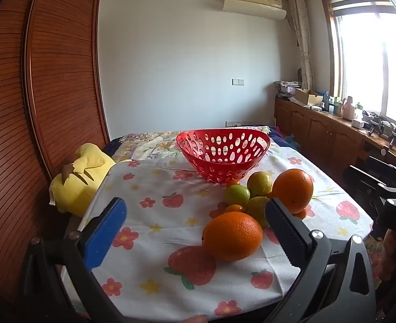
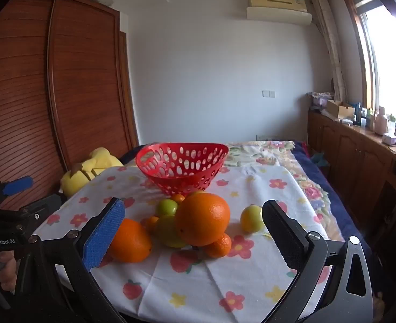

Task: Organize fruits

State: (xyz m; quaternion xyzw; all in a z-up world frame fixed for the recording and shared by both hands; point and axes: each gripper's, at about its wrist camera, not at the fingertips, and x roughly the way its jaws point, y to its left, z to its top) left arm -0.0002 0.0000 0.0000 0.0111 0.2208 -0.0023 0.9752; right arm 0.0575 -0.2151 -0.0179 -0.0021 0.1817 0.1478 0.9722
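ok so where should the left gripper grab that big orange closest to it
Across its widest middle, coming straight in from the near side. The near orange lies on the cloth between the open left gripper fingers, its left flank bare. A yellow-green fruit sits close behind on the right, so keep that finger shallow.

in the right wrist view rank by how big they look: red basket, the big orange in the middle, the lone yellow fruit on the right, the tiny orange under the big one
1. red basket
2. big orange
3 and 4. lone yellow fruit and tiny orange look about alike, so I won't rank them.
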